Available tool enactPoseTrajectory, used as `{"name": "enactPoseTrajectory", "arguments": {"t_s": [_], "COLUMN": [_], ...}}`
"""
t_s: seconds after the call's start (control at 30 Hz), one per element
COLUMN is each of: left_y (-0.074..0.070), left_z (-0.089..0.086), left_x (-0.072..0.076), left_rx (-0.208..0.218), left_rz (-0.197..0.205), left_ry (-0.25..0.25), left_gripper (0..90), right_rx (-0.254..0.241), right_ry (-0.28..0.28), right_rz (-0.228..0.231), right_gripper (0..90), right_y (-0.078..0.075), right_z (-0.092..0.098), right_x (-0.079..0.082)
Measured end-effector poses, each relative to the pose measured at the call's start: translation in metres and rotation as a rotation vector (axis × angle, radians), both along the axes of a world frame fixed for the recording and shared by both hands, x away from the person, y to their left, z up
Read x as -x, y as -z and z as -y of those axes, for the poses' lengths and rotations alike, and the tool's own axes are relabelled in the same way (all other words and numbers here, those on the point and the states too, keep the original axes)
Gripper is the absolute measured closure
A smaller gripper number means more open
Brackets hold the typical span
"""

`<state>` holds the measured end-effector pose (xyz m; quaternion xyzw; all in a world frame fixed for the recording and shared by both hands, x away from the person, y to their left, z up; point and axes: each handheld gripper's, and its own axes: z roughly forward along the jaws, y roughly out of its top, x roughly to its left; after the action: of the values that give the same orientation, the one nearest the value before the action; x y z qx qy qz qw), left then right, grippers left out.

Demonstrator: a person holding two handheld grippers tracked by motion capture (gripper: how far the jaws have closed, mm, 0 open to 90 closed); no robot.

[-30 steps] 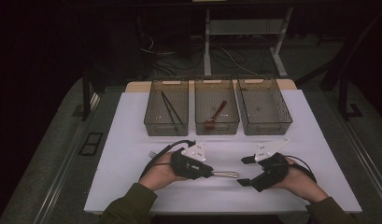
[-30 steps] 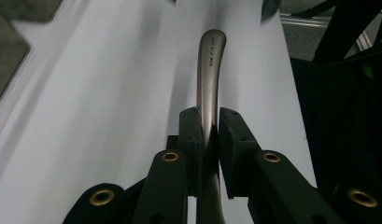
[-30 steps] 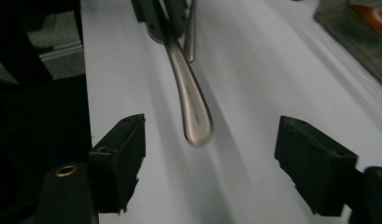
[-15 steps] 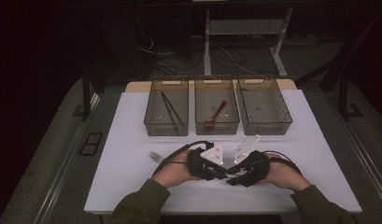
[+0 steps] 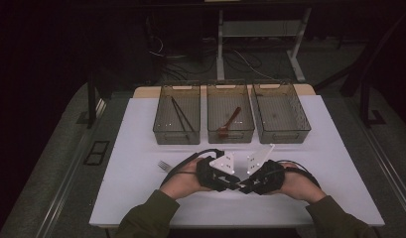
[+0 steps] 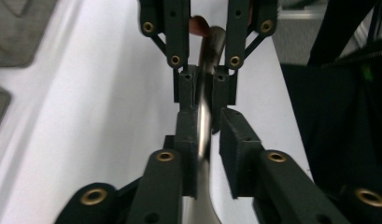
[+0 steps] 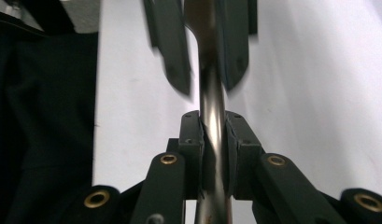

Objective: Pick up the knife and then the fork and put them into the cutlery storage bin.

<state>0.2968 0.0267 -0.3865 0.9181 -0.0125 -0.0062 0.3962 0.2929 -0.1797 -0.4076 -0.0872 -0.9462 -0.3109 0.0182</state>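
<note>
A metal piece of cutlery (image 6: 203, 133) runs between both grippers near the table's front edge. My right gripper (image 7: 212, 122) is shut on its shaft (image 7: 212, 93), having just been closing onto it. My left gripper (image 6: 209, 126) has just been opening. The cutlery still lies between its jaws against the left pad, with a gap at the right pad. In the high view, the left gripper (image 5: 234, 183) and right gripper (image 5: 245, 187) meet tip to tip, each in a hand.
Three clear bins stand in a row at the back: the left one (image 5: 161, 130) holds dark sticks, the middle one (image 5: 213, 130) holds a reddish spoon, and the right one (image 5: 300, 126) has nothing in it. A fork (image 5: 164, 165) lies on the white table left of the hands.
The right hand has moved left to meet the left gripper. Its jaws closed around the cutlery that the left gripper held out. The left hand has barely shifted.
</note>
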Motion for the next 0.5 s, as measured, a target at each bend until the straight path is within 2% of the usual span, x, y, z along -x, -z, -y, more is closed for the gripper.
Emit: {"name": "enactPoseTrajectory", "arguments": {"t_s": [0.1, 0.23, 0.33, 0.5], "left_y": [-0.003, -0.005, -0.005, -0.002], "left_z": [-0.014, -0.034, -0.051, -0.074], "left_x": [-0.001, 0.0, 0.001, 0.009], "left_rx": [0.057, 0.11, 0.177, 0.198], "left_rz": [-0.049, -0.053, -0.074, -0.056], "left_ry": [-0.058, -0.134, -0.209, -0.288], "left_gripper": [68.8, 57.4, 49.8, 43.1], "right_rx": [-0.001, -0.024, -0.034, -0.054], "right_ry": [0.024, 0.073, 0.125, 0.211], "right_rz": [0.014, 0.022, 0.022, 0.038], "right_gripper": [79.0, 79.2, 79.3, 80.7], "right_y": [0.001, -0.004, -0.008, -0.016], "right_z": [0.009, 0.024, 0.037, 0.062], "right_x": [-0.003, -0.006, -0.008, -0.014]}}
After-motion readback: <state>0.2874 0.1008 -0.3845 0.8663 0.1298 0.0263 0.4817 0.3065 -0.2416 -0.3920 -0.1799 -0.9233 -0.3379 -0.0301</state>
